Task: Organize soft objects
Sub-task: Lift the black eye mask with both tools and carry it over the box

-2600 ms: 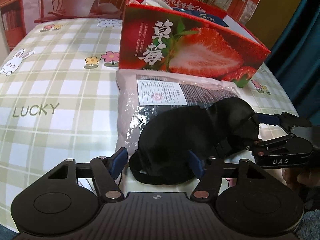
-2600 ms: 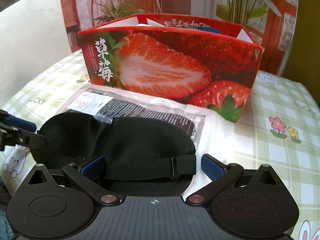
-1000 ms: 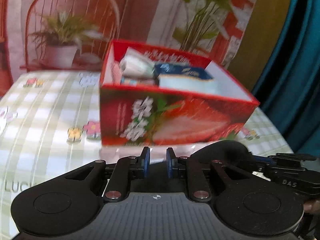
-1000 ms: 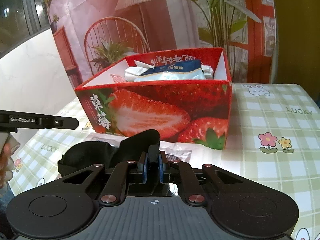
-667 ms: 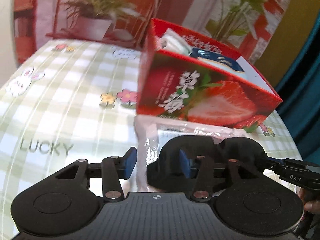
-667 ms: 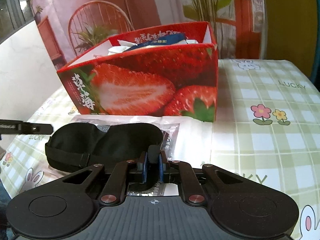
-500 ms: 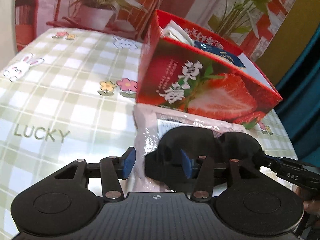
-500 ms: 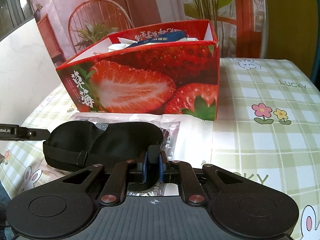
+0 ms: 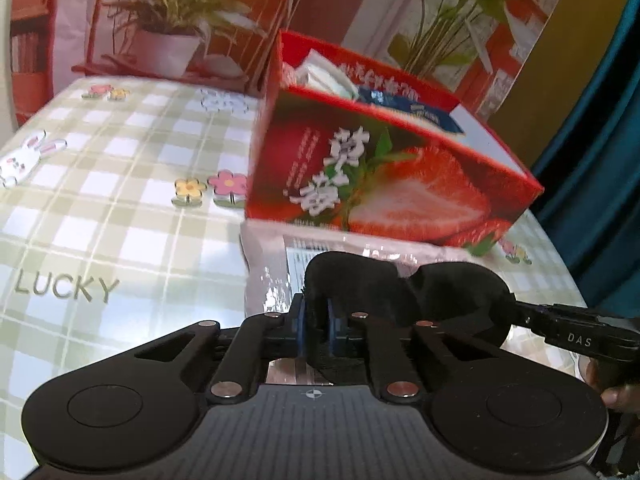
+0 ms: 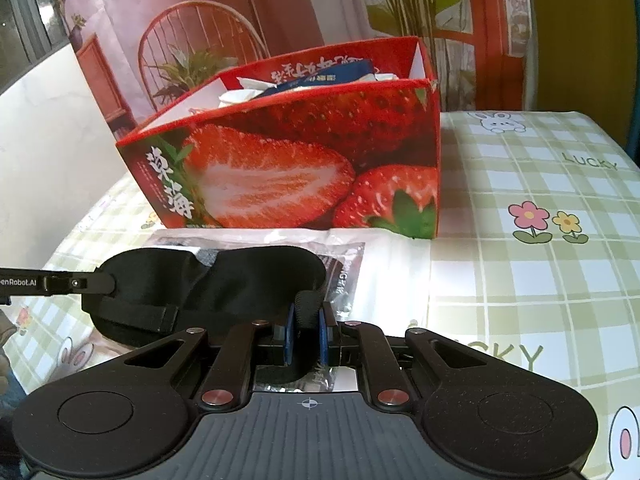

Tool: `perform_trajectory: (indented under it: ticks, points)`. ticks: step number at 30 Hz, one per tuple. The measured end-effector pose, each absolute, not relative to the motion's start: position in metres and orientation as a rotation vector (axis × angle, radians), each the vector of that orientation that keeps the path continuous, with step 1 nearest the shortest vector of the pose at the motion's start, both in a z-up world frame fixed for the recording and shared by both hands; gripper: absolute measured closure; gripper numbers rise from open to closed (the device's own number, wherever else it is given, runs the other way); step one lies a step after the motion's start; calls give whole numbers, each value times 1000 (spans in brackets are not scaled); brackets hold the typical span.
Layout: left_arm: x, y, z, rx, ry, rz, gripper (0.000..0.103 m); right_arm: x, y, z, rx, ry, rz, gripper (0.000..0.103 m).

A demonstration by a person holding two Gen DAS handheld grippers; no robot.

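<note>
Left gripper (image 9: 316, 326) jaws just closed on eye mask (image 9: 400, 292).

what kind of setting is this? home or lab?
Looks like a staged home corner, probably not a real room: a table under a checked tablecloth printed with rabbits and flowers, a strawberry box holding packets, and what seems a printed backdrop of a chair and plants.
</note>
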State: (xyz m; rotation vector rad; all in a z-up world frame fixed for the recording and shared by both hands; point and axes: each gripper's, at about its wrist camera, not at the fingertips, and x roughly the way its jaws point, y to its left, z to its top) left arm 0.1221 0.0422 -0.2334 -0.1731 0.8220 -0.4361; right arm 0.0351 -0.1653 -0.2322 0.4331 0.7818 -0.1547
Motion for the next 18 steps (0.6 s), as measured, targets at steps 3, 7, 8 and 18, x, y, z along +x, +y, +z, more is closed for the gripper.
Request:
perform_trajectory:
  ticks: [3,7,8,18]
  points:
    - [119,39,-223,-155,777,-438,93,36,-163,-226,428,757,-130,93]
    - [117,36,-204,-134,706,-444,93,35,-160,-208,398,696,-105,93]
    - [116,36,-198,-129,690,-449,93,36,-160,-204,383,683,-107,93]
    - [117,37,-143,-141,542,-478,93,41,-168,-151,290,547,-99,93]
